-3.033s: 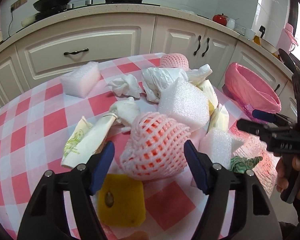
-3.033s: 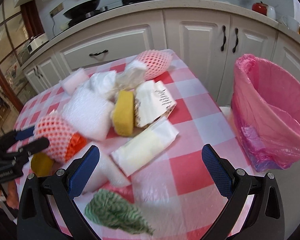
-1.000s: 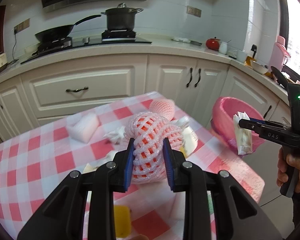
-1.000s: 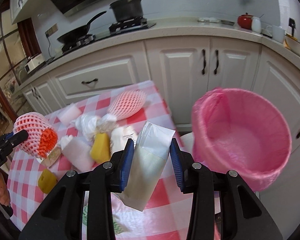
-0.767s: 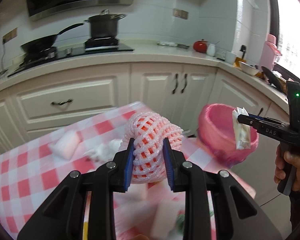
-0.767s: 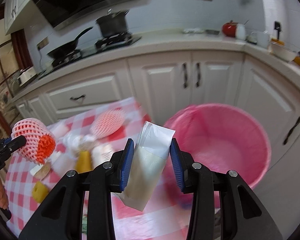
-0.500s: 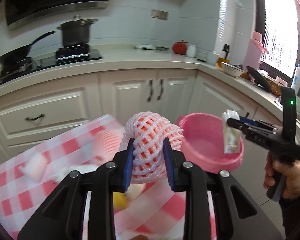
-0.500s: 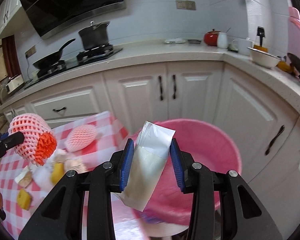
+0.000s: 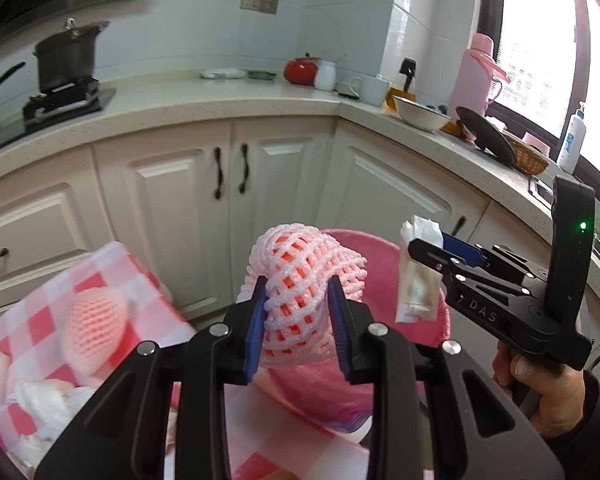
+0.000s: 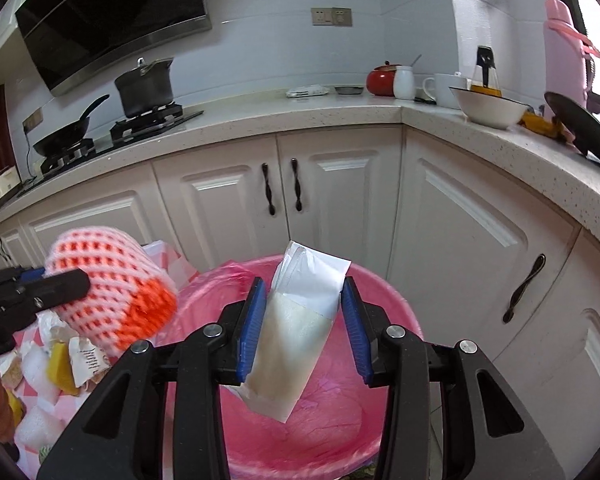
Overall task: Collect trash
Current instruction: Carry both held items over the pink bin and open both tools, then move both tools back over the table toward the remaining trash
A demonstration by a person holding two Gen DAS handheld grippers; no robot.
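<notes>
Now pink foam net, white packet

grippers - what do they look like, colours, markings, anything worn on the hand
Both are matte black frames with silver screw heads and blue ribbed pads on two fingers: left gripper, right gripper. From the left wrist view the right one shows pale "DAS" lettering, a pistol-style handle and a green light. The right hand has a dark sleeve.

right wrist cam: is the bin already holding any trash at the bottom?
No: the pink-lined bin shows only bare liner inside, with the white packet between the right gripper pads above it.
</notes>
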